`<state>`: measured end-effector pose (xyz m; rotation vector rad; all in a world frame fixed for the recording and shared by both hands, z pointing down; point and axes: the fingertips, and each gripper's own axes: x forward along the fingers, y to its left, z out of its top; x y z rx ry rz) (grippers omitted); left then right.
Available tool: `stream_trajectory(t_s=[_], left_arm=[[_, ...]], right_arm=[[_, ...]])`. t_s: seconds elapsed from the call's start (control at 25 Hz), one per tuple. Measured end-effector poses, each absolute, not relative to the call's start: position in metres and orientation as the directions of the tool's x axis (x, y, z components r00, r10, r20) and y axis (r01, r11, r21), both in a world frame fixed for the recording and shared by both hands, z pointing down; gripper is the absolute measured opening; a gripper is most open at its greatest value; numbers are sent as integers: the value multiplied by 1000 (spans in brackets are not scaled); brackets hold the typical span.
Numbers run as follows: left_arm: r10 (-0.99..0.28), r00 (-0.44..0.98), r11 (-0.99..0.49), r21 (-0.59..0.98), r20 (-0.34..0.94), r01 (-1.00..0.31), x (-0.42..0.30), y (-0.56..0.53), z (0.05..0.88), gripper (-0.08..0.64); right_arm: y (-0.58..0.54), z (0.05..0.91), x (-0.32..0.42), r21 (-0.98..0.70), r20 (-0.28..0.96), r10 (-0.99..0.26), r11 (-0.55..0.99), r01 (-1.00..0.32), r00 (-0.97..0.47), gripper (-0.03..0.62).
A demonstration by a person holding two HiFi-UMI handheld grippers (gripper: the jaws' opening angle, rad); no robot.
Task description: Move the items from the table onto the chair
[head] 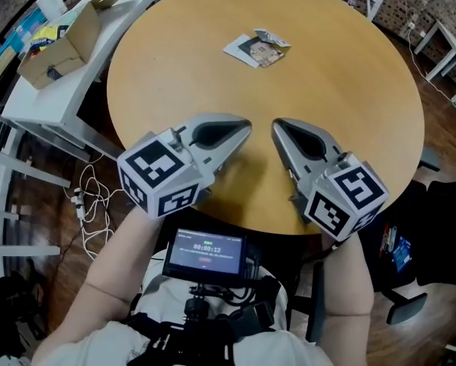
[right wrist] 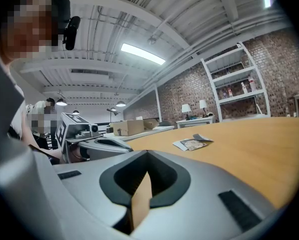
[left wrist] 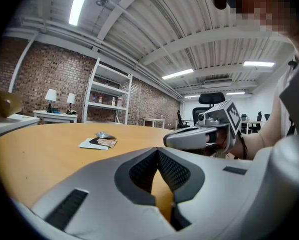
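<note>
**Both claws clenched and empty, packets untouched at the far side of the table**

The left claw [head: 242, 128] and the right claw [head: 278, 126] hover side by side over the near edge of the round wooden table [head: 342, 90]. Their tips angle in toward each other but stay apart.

In the left gripper view, the left claw [left wrist: 158, 155] has its jaws drawn together. Only the tabletop shows through the narrow slit between them. The right gripper view shows the same for the right claw [right wrist: 147, 158]: it is clenched, with nothing in its grip.

The small flat packets [head: 257, 49] lie in a loose overlapping pile on the far half of the table, well apart from both claws. From the left claw's camera the packets [left wrist: 99, 142] sit ahead and to the left. From the right claw's camera they [right wrist: 192, 143] sit ahead and to the right. A crumpled silvery piece rests on top of the pile.

A black chair [head: 434, 204] stands by the table's near right edge. To the left is a white side table [head: 41, 101] carrying an open cardboard box [head: 60, 48]. A small lit screen [head: 205, 254] sits at the person's chest.
</note>
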<state>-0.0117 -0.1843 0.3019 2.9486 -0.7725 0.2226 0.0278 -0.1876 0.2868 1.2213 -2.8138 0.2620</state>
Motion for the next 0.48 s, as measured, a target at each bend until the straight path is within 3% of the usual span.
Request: stream_trajectory(t_s=[0.48], left_arm=[[-480,862,-869,47,163,-492,-12,-183,303,5]], right_arm=[[-187,294,23,-62,153,-724,672,-738,-673,6]])
